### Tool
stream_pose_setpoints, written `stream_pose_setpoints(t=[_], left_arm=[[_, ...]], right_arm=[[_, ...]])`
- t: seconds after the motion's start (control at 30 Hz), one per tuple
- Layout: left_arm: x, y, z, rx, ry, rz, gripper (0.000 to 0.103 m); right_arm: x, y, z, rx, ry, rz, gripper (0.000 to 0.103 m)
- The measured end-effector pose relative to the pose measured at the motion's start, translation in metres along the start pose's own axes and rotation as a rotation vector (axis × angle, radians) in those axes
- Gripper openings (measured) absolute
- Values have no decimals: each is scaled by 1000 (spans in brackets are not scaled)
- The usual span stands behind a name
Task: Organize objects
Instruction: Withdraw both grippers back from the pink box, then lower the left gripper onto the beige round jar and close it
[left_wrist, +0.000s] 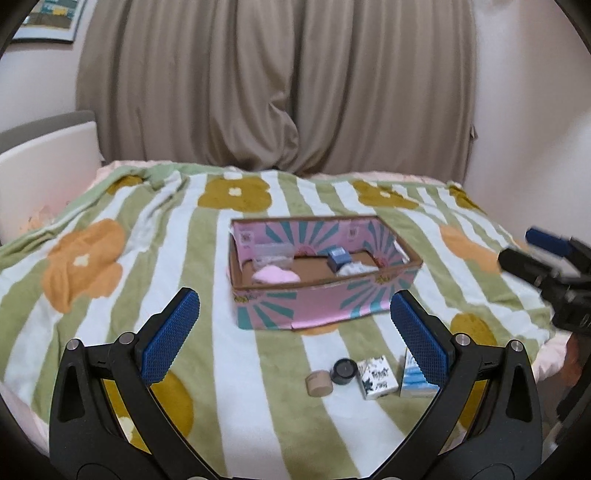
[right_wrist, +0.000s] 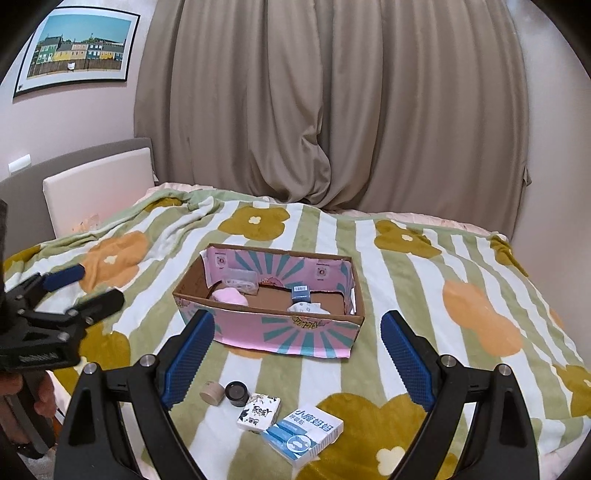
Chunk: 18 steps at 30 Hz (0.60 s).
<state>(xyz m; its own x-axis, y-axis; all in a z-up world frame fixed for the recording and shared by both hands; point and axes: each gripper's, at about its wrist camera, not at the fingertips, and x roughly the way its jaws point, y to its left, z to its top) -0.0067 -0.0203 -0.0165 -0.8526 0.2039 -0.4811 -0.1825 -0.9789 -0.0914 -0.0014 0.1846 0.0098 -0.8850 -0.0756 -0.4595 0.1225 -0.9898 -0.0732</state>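
A pink and teal cardboard box (left_wrist: 314, 306) (right_wrist: 288, 328) stands open on the striped flower blanket. Inside lie a pink soft item (right_wrist: 231, 295), a clear plastic case (right_wrist: 242, 278), a small blue box (right_wrist: 301, 292) and a white packet (right_wrist: 308, 308). In front of it sit a beige cylinder (right_wrist: 212, 392), a black jar (right_wrist: 236, 391), a black-and-white pack (right_wrist: 258, 411) and a blue-and-white carton (right_wrist: 303, 432). My left gripper (left_wrist: 295, 328) is open and empty, above the blanket short of the box. My right gripper (right_wrist: 298, 354) is open too, over the loose items.
The blanket (left_wrist: 110, 258) covers a bed that ends at a beige curtain (left_wrist: 277, 92). A padded headboard (right_wrist: 99, 184) is on the left, a wall on the right. A hand (right_wrist: 22, 391) holds the left gripper's handle at the bed's near edge.
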Motion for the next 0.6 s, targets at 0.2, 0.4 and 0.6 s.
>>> stream_pose_setpoints(t=[0.2, 0.4, 0.6], left_arm=[[46, -2, -29, 11, 139, -31, 103], [95, -8, -68, 32, 271, -28, 97], [134, -18, -99, 57, 379, -30, 85]], right_arm=[[-1, -4, -5, 15, 4, 8, 90], [-1, -8, -7, 22, 14, 7, 90], [1, -14, -8, 25, 19, -2, 90]])
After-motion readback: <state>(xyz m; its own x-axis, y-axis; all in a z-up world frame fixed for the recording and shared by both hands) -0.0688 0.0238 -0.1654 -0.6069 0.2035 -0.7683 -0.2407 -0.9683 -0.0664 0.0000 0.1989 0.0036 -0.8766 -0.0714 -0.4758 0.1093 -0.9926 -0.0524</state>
